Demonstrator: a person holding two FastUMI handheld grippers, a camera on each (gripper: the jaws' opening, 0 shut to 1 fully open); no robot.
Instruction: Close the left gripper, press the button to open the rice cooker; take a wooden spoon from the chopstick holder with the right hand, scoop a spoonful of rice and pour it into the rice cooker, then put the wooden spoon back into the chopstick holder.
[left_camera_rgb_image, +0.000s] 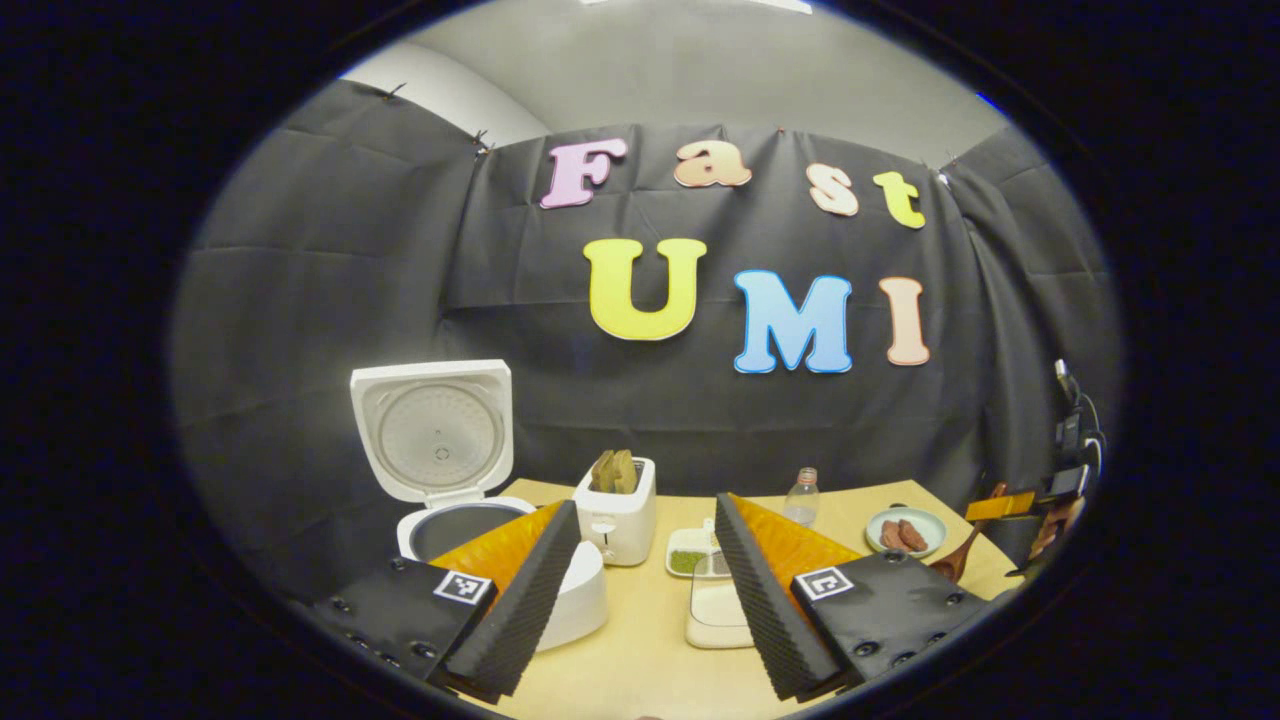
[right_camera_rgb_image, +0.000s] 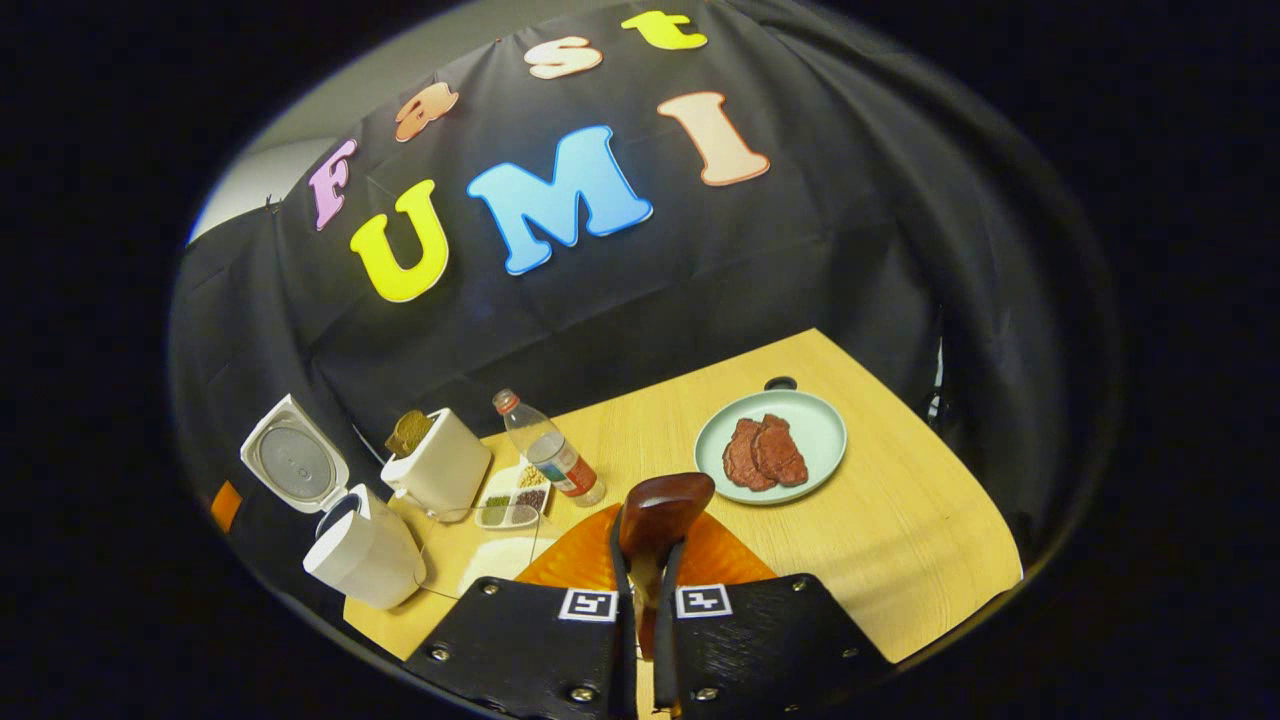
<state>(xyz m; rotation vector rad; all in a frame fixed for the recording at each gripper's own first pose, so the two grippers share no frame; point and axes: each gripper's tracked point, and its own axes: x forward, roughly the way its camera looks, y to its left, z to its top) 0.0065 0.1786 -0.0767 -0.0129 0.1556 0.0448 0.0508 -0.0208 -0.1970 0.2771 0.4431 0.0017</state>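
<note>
1. Between the closed fingers of the right gripper (right_camera_rgb_image: 645, 590), at the near edge of the right gripper view, sits the wooden spoon (right_camera_rgb_image: 662, 512): both fingers pinch its handle and the dark bowl juts forward above the wooden table (right_camera_rgb_image: 900, 520).
2. Held so, the bowl looks empty, so my judgement is that the step in hand is carrying the spoon to the rice.
3. To do it well, keep the pinch firm, hold the bowl level, and bring it low to the rice tray (left_camera_rgb_image: 715, 608) so it can dig in without tipping the tray.
4. Just beyond the left gripper (left_camera_rgb_image: 645, 590), whose fingers stand spread with nothing between them, that tray lies in the gap, with a small divided dish (left_camera_rgb_image: 695, 560) behind it.
5. Farther left, the rice cooker (left_camera_rgb_image: 455, 525) stands with its lid (left_camera_rgb_image: 435, 430) raised, partly hidden by the left finger, so the button step looks done.
6. Seen from the spoon, the cooker (right_camera_rgb_image: 365, 560) is well apart to the left; the toaster (right_camera_rgb_image: 440, 465) and water bottle (right_camera_rgb_image: 545, 450) stand between.
7. Farthest right rests a plate of meat (right_camera_rgb_image: 770, 445), clear of the path.
</note>
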